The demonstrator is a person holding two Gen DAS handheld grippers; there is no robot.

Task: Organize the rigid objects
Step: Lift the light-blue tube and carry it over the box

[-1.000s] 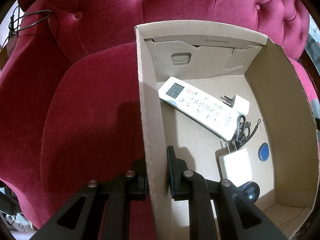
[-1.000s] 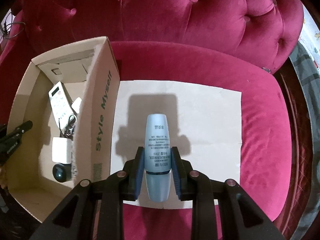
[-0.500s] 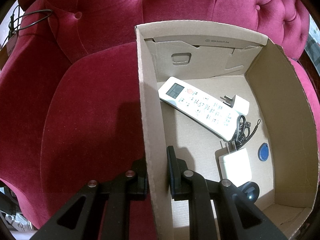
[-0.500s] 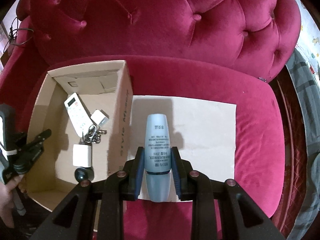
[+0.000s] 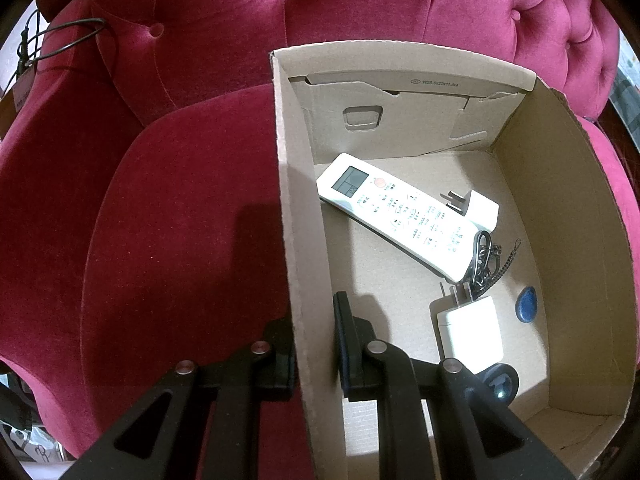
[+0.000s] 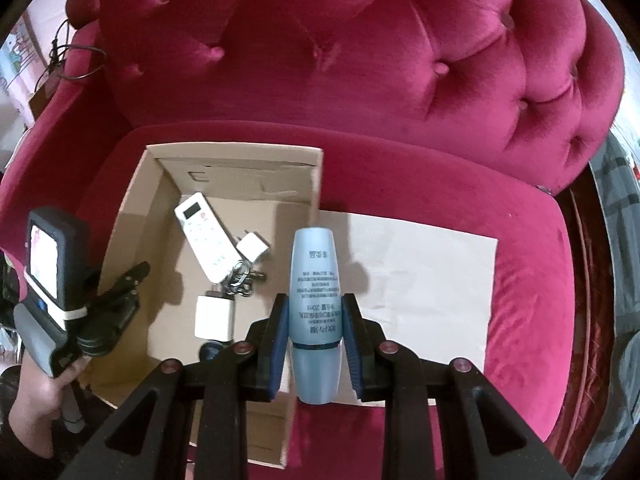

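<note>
Bottle [image 6: 316,312]: pale blue, smooth, tapered towards a flat far end; dark printed text on its face; a thin dark band low on the body, where the colour deepens
Bottle position: held clear of the seat, over the right wall of the cardboard box [image 6: 132,208] and the edge of the brown paper sheet [image 6: 432,280]
Right gripper [image 6: 316,328]: jaws partly closed, both blue pads pressed on the bottle's sides near the band
Left gripper [image 5: 314,344]: jaws closed tight on the box's left wall, one finger outside, one inside
Box contents: white remote control [image 5: 396,216], two white chargers, key ring, blue tag [image 5: 526,304]
Support: box and sheet are set on a red velvet sofa [image 6: 360,60]
</note>
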